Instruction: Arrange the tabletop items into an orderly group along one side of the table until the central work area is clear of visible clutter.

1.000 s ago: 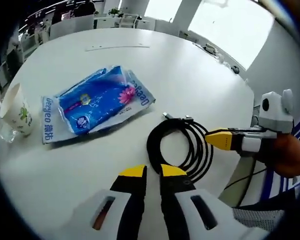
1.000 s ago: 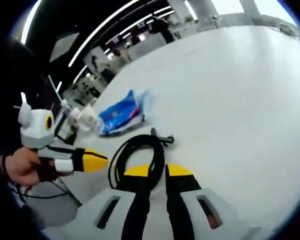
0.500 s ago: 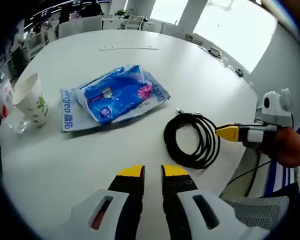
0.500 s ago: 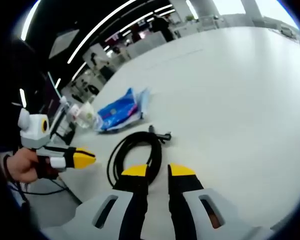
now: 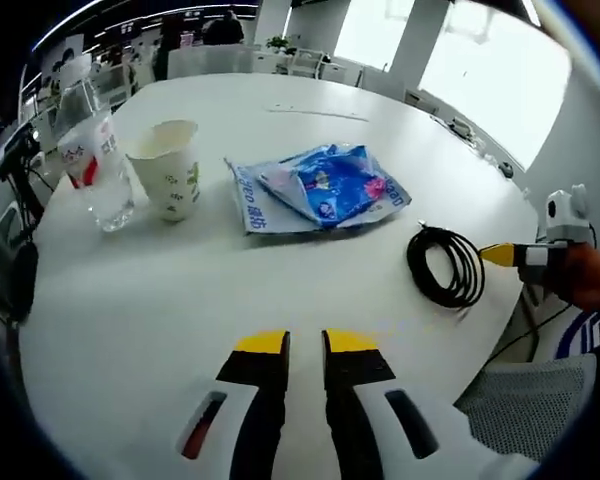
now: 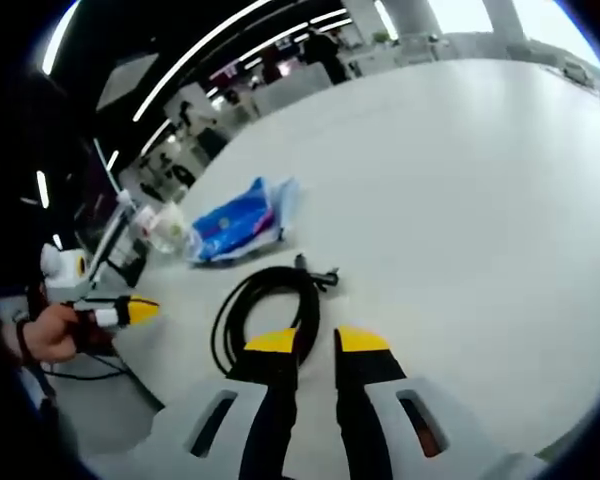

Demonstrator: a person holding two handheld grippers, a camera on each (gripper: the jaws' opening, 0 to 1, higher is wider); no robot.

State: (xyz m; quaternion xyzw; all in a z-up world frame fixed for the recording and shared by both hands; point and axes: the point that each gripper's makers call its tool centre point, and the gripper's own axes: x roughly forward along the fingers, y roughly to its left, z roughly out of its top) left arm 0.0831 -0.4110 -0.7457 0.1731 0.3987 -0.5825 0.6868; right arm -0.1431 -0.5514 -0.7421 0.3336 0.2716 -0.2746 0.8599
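A coiled black cable (image 5: 416, 262) lies near the white table's right edge. My right gripper (image 5: 492, 254) comes in from the right, its yellow tip at the coil's rim. In the right gripper view the cable (image 6: 265, 274) ends just beyond my right gripper (image 6: 317, 340), whose jaws stand close together; I cannot tell if a strand is pinched. A blue plastic packet (image 5: 325, 185) (image 6: 235, 222) lies mid-table. Left of it stand a paper cup (image 5: 170, 165) and a clear cup (image 5: 100, 170). My left gripper (image 5: 306, 343) hovers over bare table, jaws together, holding nothing, and appears far left (image 6: 138, 311).
The white table (image 5: 180, 300) is round-edged, with bare surface in front of my left gripper. A grey mesh chair (image 5: 525, 405) sits below the right edge. A hand (image 5: 592, 280) holds the right gripper. Desks and chairs stand far behind the table.
The left gripper has pulled back and left, away from the cable, bringing both cups into its view. The right gripper and the cable have stayed put.
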